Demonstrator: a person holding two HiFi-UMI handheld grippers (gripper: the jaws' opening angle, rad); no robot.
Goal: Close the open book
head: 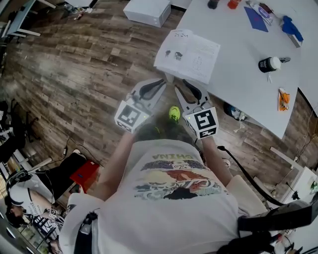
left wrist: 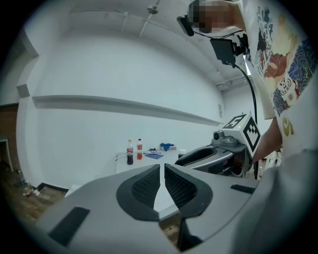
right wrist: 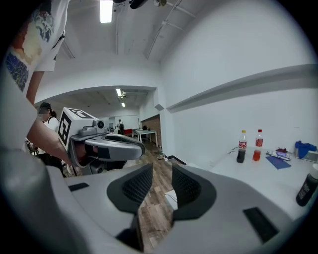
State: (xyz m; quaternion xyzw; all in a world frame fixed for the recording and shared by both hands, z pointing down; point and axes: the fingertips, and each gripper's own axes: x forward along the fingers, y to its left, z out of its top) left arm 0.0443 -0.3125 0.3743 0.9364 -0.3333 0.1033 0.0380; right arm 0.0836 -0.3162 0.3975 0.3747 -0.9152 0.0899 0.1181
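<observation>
An open book (head: 188, 54) with printed white pages lies at the near corner of the white table (head: 248, 89). Both grippers hover over the wooden floor just short of that corner, side by side and pointing at the book without touching it. My left gripper (head: 163, 81) has its pads almost together with nothing between them (left wrist: 162, 166). On my right gripper (head: 180, 84) a clear gap shows between the pads, and only floor is visible through it (right wrist: 162, 167). Each gripper view shows the other gripper beside it.
A white box (head: 147, 11) stands on the floor beyond the book. On the table are a black-and-white bottle (head: 270, 64), a blue sheet (head: 256, 19), an orange item (head: 283, 99) and two soda bottles (right wrist: 241, 147). A black cable hangs at my right.
</observation>
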